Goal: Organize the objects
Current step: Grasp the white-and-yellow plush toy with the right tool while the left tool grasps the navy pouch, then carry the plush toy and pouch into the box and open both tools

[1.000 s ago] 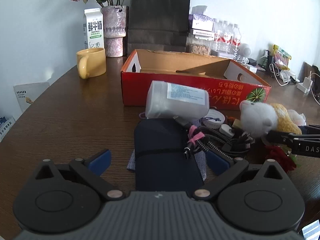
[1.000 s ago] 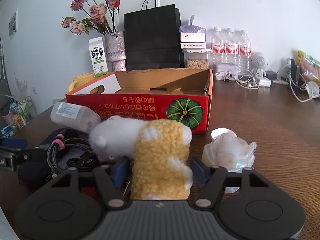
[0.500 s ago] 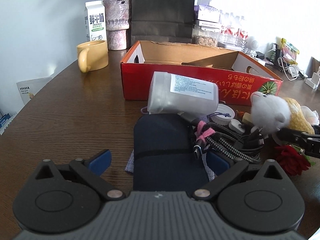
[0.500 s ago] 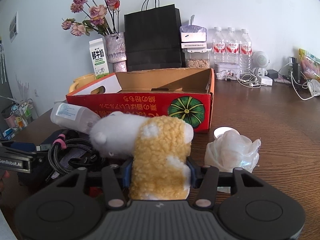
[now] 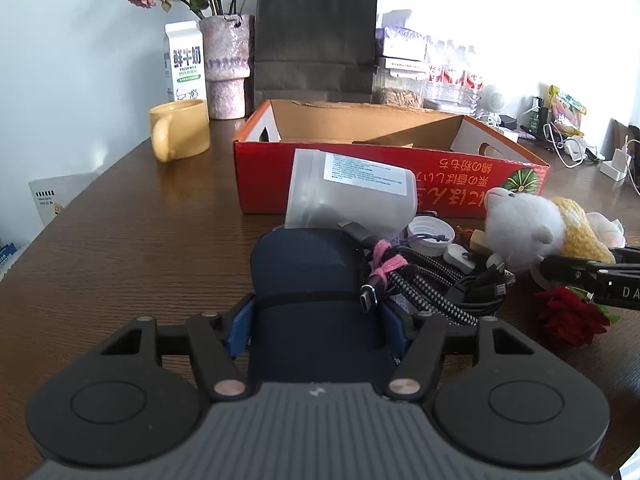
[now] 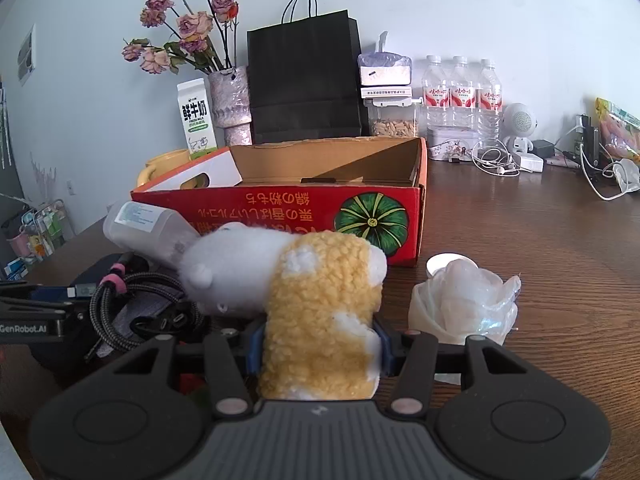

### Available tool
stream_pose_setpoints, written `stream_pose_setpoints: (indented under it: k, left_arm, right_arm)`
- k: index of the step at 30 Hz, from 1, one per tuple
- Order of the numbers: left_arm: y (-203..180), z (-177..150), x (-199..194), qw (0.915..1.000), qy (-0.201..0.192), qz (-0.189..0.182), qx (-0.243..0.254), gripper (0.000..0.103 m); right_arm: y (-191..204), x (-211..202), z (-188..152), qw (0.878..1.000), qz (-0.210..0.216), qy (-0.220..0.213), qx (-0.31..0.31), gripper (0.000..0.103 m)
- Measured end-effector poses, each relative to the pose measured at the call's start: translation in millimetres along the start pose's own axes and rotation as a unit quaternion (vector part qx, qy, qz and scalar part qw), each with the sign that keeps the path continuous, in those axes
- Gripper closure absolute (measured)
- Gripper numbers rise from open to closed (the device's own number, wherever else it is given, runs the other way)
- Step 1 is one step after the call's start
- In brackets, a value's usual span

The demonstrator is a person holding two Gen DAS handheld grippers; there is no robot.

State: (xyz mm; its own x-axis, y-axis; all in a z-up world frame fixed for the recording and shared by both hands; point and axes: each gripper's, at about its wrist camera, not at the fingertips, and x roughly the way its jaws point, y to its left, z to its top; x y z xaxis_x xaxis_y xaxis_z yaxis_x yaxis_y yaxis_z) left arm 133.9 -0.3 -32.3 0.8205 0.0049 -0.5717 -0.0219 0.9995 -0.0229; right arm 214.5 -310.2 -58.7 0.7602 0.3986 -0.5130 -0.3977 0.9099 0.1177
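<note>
left gripper (image 5: 318,326): jaws closed in on the dark blue pouch (image 5: 308,280), one blue pad against each long side, near the pouch's closer end. the pouch lies flat on the brown table (image 5: 132,248) and runs lengthwise between the fingers, its far end pointing toward the red cardboard box (image 5: 360,176). a bundle of braided cables (image 5: 420,280) tied with a pink strap rests against the pouch's right edge, with one connector overlapping it. a translucent plastic bottle (image 5: 352,196) lies on its side just beyond the pouch, against the box's front wall.

right gripper (image 6: 318,344): jaws closed in on the plush toy (image 6: 312,300), pads pressing the yellow woolly body from both sides; the white head sticks out to the left above the cables (image 6: 136,308). whether the toy is clear of the table cannot be told. a crumpled clear plastic wrap (image 6: 464,304) sits just right of the toy, near the box's front right corner. a red artificial rose (image 5: 568,316) lies below the right gripper's finger in the left wrist view.

the box stands open toward the middle of the table; a yellow mug (image 5: 180,130) stands off its left end.
</note>
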Motion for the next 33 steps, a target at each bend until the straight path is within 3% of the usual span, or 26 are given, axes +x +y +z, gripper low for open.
stream_pose_setpoints:
  k: [20,33]
  left_arm:
    - [30.2,0.0,-46.4,0.9989,-0.039,0.027,-0.001,0.039]
    - [23.3,37.5,-59.3,0.9948,-0.102,-0.004,0.003,0.039]
  right_arm:
    - [7.3,-19.8,4.7,0.999,-0.014,-0.037,-0.003,0.054]
    - [21.3,-25.4,27.5,0.997,-0.013,-0.066,-0.024,0.054]
